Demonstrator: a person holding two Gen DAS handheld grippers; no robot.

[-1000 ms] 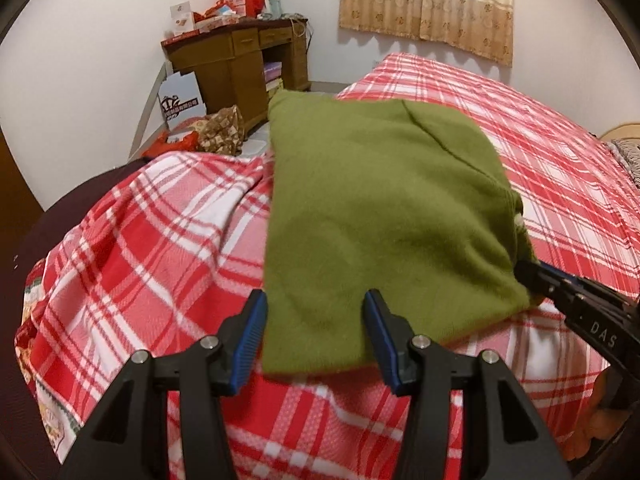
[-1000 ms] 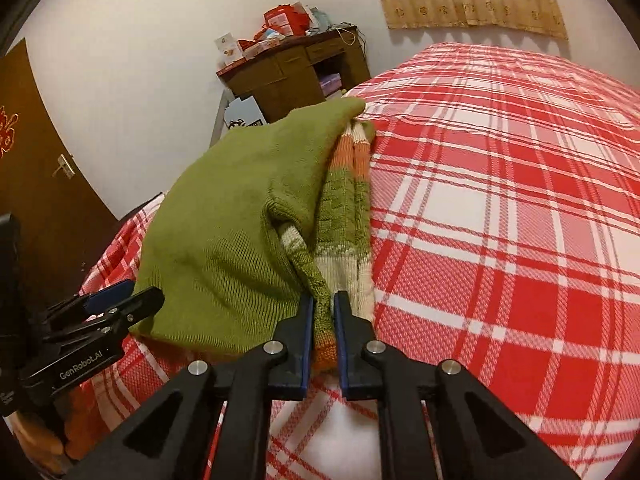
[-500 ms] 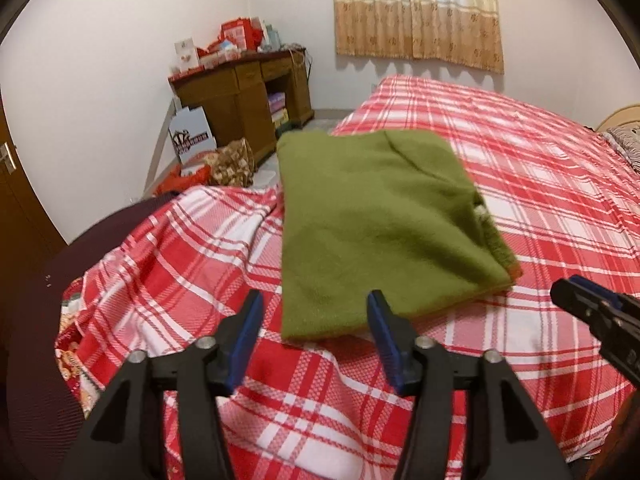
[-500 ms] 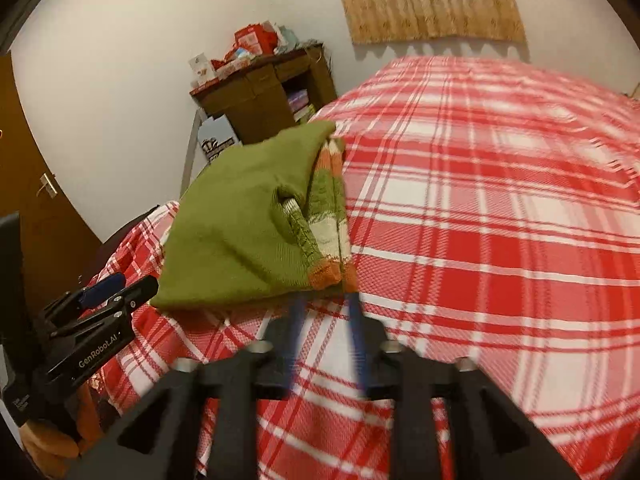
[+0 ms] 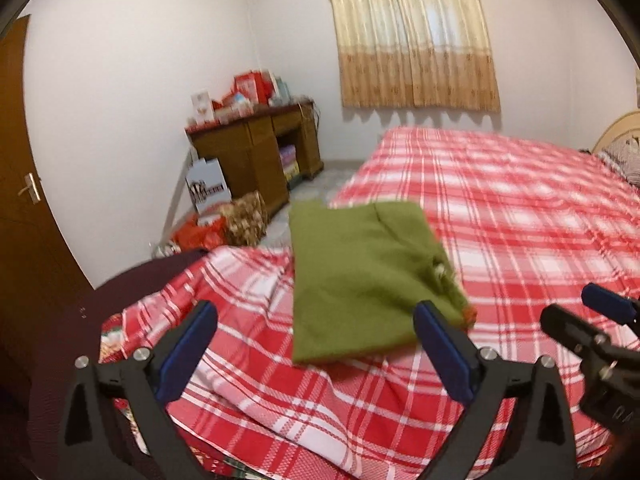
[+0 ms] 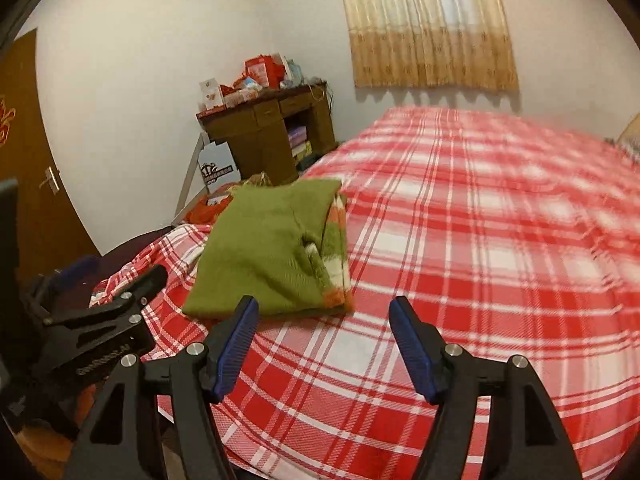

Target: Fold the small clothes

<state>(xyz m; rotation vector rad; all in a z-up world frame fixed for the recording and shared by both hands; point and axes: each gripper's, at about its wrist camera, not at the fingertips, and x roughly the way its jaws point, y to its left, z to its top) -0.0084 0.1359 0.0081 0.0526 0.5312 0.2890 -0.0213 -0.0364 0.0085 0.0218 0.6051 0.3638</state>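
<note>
The folded green sweater (image 5: 356, 280) is lying near the corner of the bed (image 5: 520, 216) on the red plaid cover; the left gripper (image 5: 316, 332) is hovering just before it with jaws wide apart; the right gripper (image 6: 322, 328) is also standing open, holding nothing.

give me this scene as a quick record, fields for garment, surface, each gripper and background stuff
garment: green knit sweater, folded, striped orange, white and green part showing along its right edge
surface: red plaid bedsheet, sweater lies flat near the bed's corner
left gripper: open, holding nothing, apart from the sweater
right gripper: open, holding nothing, apart from the sweater
background: wooden desk piled with boxes, curtain, door
</note>
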